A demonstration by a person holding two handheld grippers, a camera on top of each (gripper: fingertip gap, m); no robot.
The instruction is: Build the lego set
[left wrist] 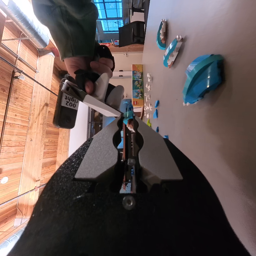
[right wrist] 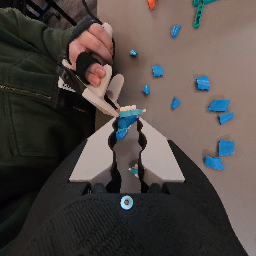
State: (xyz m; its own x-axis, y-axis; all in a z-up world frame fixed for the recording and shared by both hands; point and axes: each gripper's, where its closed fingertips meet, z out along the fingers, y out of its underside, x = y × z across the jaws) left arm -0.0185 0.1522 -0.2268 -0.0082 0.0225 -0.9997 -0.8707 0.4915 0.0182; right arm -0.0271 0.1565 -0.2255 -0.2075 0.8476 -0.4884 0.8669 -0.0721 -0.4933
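Observation:
My left gripper [left wrist: 128, 119] is shut on a small brick assembly [left wrist: 128, 115] of teal, brown and white pieces and holds it above the grey table [left wrist: 194, 138]. In the right wrist view it [right wrist: 117, 110] grips one end of that assembly [right wrist: 131, 112]. The assembly has a teal plate, white bricks on top and blue wedge pieces [right wrist: 126, 120] below. My right gripper [right wrist: 127, 119] is open, with its jaws standing around the blue wedges. The left pad [right wrist: 115, 124] lies against them, and the right pad stands just beside their tip. In the left wrist view the right gripper [left wrist: 120, 112] reaches in from the upper left.
Several loose blue wedge pieces [right wrist: 202, 83] lie on the table [right wrist: 180, 131], with a teal lattice piece [right wrist: 198, 15] and a small white-teal piece [right wrist: 134, 170]. A large blue-teal build [left wrist: 203, 80], two curved builds [left wrist: 171, 54], small white pieces [left wrist: 148, 97] and a box [left wrist: 137, 85] lie farther off. My two grippers' fingertips are within a few centimetres of each other.

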